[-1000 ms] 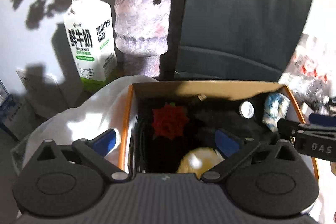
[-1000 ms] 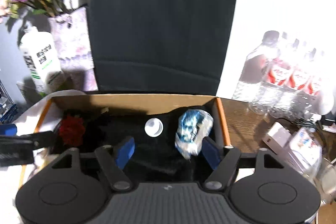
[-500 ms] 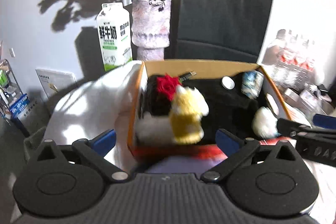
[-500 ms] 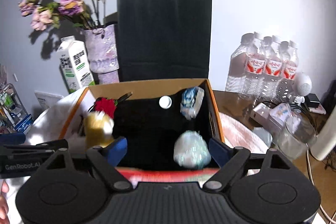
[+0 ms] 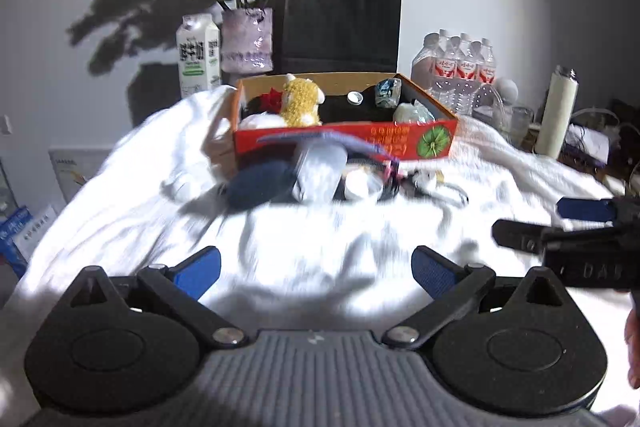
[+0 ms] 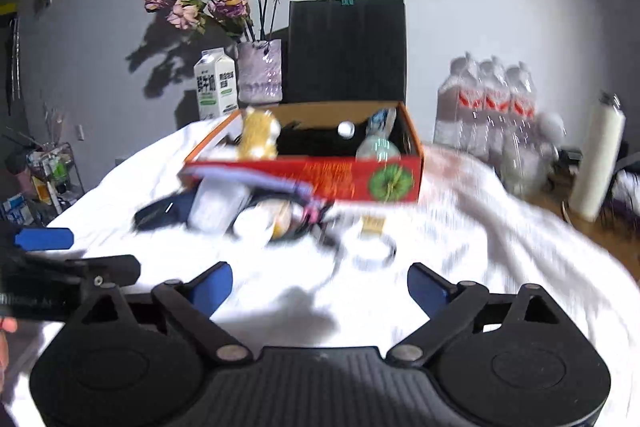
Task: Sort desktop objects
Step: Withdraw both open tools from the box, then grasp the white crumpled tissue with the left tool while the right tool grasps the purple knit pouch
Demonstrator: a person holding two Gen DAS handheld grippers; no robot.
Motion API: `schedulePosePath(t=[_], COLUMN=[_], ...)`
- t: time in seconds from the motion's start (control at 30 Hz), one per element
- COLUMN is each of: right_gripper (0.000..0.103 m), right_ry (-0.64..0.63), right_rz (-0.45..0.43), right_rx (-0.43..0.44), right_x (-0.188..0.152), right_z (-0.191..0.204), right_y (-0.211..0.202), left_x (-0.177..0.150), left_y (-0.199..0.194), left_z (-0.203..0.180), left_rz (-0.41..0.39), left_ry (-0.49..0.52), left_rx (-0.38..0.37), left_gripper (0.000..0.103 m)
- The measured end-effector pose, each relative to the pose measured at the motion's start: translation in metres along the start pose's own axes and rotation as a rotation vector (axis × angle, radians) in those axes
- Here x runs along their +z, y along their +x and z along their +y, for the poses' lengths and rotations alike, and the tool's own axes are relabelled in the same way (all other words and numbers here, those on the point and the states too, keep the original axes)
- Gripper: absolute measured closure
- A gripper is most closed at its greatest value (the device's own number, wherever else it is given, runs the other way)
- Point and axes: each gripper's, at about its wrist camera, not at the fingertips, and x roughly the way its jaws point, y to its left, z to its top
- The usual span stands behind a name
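Home room: flower vase [image 5: 247, 39]; milk carton [image 5: 199, 55]; water bottles [image 5: 460, 67].

1. Your left wrist camera sits just behind the left tongs [image 5: 316, 267] and looks forward along them, tilted down over the white cloth [image 5: 320, 247] on the desk.
2. Your right wrist camera sits just behind the right tongs [image 6: 320, 285], facing the same way from a spot further right.
3. Both views stand well back from the red box [image 5: 346, 143], which lies ahead of the tongs.
4. Both share the box, the black bag [image 6: 347, 51], the vase [image 5: 247, 41] and the milk carton [image 6: 214, 83].
5. Each view catches the other tongs at its edge.
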Motion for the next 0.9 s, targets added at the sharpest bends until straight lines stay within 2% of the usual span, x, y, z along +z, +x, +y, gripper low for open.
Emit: schedulePosePath(t=[0.13,0.23,0.37,0.5,0.67,0.8,0.9], right_gripper=[0.009,0.008,0.008,0.009,0.011,0.012,0.016], right_ry=[0.044,0.004,-0.059,-0.083,-0.051,-0.047,-0.071], right_rz=[-0.033,-0.048,-0.063,-0.058,-0.038,-0.023,-0.029], right_rx=[-0.052,-0.067,-0.087,-0.059,-0.042,-0.031,-0.027], right_x=[-0.035,-0.058,-0.079,-0.082,-0.082,-0.076,-0.062], right_z=[0.008,0.02,0.032,0.04,0.04,0.038,0.037], right_y=[-0.028,-0.046,-0.057,-0.053,-0.043,-0.034,-0.027], left_x=[-0.032,-0.043,-0.049,-0.055,-0.059,-0.052,-0.035], left_y=[-0.029,-0.04,-0.038,-0.027,-0.018,-0.01,-0.003], left_z=[0.003,0.006,0.009,0.007,0.009,0.026,0.048], left_rz=[-0.045,-0.076,-0.054,-0.024,-0.004,0.004,-0.02], left_ry=[-0.019,-0.016,-0.037,-0.05,-0.043,-0.078,-0.112], left_rx=[0.046,0.052,0.065,0.054,0.048,0.053,0.026], left_gripper=[0.0,0.0,0.0,0.0,0.0,0.0,0.0])
